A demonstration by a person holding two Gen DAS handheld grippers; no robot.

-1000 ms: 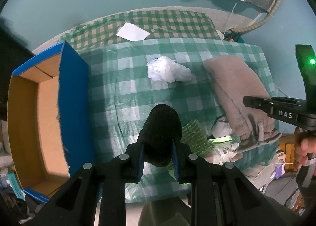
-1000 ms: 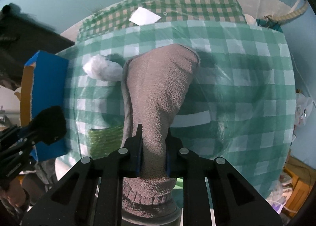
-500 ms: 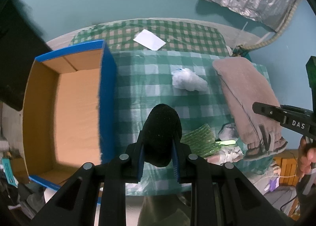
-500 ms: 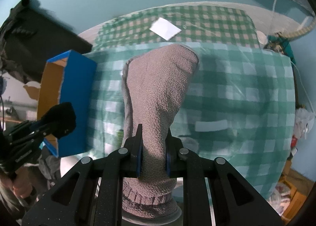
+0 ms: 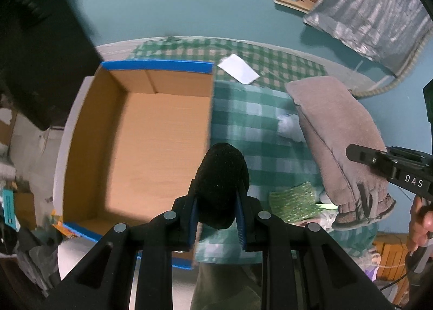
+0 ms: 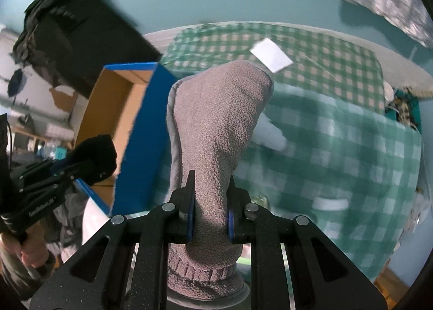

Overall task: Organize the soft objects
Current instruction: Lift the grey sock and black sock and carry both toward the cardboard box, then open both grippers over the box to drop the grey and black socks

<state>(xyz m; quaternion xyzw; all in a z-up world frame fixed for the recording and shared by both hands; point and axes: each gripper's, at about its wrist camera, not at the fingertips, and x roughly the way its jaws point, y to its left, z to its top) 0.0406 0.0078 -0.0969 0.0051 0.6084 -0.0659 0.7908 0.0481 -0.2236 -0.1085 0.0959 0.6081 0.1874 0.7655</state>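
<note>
My left gripper (image 5: 217, 201) is shut on a black foam piece (image 5: 220, 174) and holds it over the right wall of the open blue cardboard box (image 5: 135, 147). My right gripper (image 6: 210, 201) is shut on a grey fuzzy sock (image 6: 213, 131), held in the air above the green checked tablecloth (image 6: 338, 147). The sock also shows in the left wrist view (image 5: 338, 134), and the foam in the right wrist view (image 6: 94, 153). A white crumpled soft lump (image 5: 288, 126) and a green mesh scrubber (image 5: 293, 205) lie on the cloth.
A white card (image 5: 238, 69) lies at the table's far side. A dark bulky object (image 5: 40, 53) stands behind the box at the left. A silver sheet (image 5: 373, 7) hangs on the teal wall. Clutter sits on the floor at both sides.
Both grippers have moved left toward the box with their loads. The box now fills the left wrist view's left half, and the foam has come over its right wall.
</note>
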